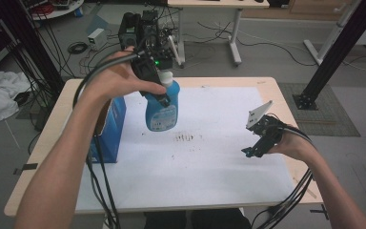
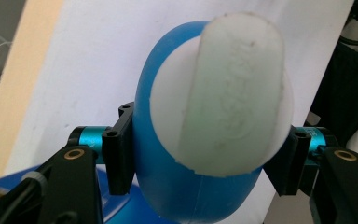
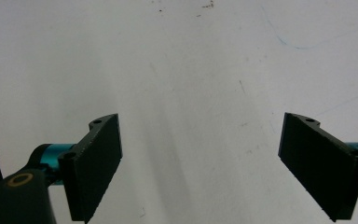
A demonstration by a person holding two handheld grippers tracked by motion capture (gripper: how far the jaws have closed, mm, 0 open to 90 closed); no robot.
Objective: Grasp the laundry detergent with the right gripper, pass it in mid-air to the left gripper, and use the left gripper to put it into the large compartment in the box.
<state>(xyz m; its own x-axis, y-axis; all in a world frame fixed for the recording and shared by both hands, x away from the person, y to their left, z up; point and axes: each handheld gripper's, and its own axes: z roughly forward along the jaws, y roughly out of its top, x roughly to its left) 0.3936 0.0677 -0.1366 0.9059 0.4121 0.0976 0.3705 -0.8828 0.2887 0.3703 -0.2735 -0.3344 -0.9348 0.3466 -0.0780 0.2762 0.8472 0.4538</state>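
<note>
**High view: bottle up, box waiting**

High view first: our left gripper (image 1: 158, 90) clamps the blue bottle (image 1: 163, 110) just under its white cap (image 1: 166, 78), holding it upright in the air above the table (image 1: 267, 88), beside the blue box (image 1: 110, 128). We grip high, we judge, so the body hangs steady. What's inside bottle or box, we can't tell. In the left gripper view the pads (image 2: 117, 158) squeeze both flanks. Our right gripper (image 1: 256, 145) waits, jaws apart, empty, over the white sheet (image 1: 209, 171).
</note>
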